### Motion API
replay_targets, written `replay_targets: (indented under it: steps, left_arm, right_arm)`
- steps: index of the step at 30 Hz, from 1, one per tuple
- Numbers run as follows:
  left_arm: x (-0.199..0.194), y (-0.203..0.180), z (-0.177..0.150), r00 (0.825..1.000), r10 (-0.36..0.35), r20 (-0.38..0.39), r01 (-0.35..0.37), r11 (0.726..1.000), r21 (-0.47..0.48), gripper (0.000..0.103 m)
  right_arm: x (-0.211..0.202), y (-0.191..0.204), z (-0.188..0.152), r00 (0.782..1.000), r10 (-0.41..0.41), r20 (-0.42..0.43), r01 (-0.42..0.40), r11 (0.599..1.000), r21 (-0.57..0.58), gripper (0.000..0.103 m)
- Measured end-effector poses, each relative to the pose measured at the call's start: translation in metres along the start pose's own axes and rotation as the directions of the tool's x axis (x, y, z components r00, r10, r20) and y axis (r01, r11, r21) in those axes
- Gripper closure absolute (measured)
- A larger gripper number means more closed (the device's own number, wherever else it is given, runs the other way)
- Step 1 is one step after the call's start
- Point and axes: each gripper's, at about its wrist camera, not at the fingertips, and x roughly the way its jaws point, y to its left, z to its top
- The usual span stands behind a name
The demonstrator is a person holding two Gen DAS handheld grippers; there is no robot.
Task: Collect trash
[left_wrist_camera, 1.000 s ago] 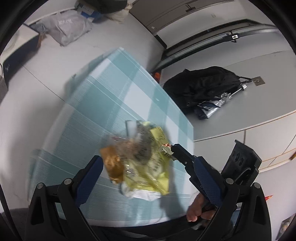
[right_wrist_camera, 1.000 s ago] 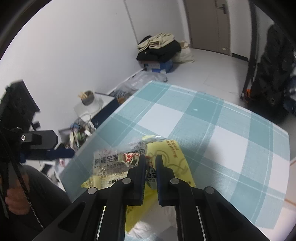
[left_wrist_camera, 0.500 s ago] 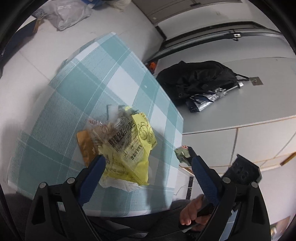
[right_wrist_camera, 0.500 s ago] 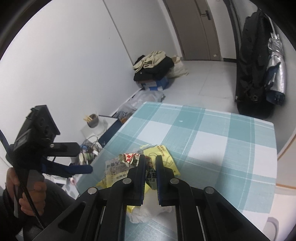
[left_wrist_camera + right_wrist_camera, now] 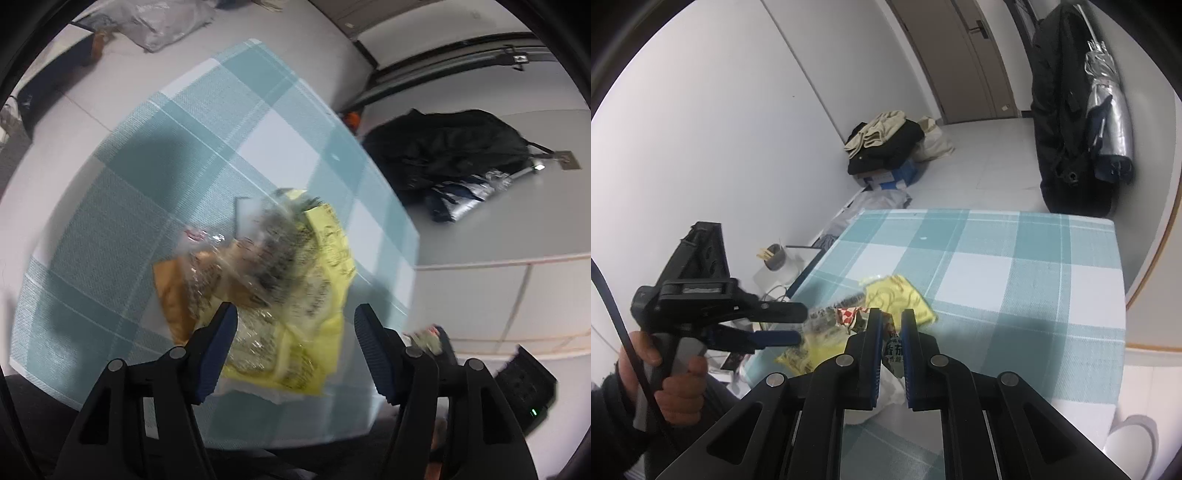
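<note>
Both tongs tilt down over the wrappers.

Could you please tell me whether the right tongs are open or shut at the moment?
Shut: the right tongs pinch a printed wrapper between nearly closed jaws, at the near end of the trash pile.

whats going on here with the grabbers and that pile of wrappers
A person is clearing trash off a table with a checked teal cloth, one handheld gripper in each hand. The right gripper is shut on a printed snack wrapper. The left gripper reaches into the pile of wrappers, where a yellow bag and a clear crinkled one lie together; its jaws have just been closing around the pile's near edge but do not yet pinch it.
</note>
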Motion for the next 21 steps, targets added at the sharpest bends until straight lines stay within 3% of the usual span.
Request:
replay_targets:
  steps: [9, 14, 15, 21]
  left_arm:
    - [0.015, -0.006, 0.007, 0.995, 0.094, 0.012, -0.094, 0.995, -0.022, 0.042]
    - [0.018, -0.009, 0.016, 0.989, 0.142, 0.045, -0.142, 0.990, -0.016, 0.061]
    - [0.019, -0.007, 0.018, 0.986, 0.158, 0.049, -0.157, 0.987, -0.020, 0.072]
    - [0.019, -0.009, 0.021, 0.983, 0.180, 0.045, -0.180, 0.984, -0.008, 0.090]
  right_arm:
    - [-0.009, -0.003, -0.002, 1.000, 0.020, 0.021, -0.020, 1.000, 0.019, 0.098]
    - [-0.014, -0.016, -0.003, 1.000, 0.019, 0.024, -0.020, 0.997, 0.078, 0.098]
    - [-0.015, -0.019, -0.003, 1.000, 0.019, 0.023, -0.022, 0.996, 0.089, 0.097]
    - [-0.025, -0.033, -0.006, 1.000, 0.002, 0.017, -0.004, 0.992, 0.127, 0.094]
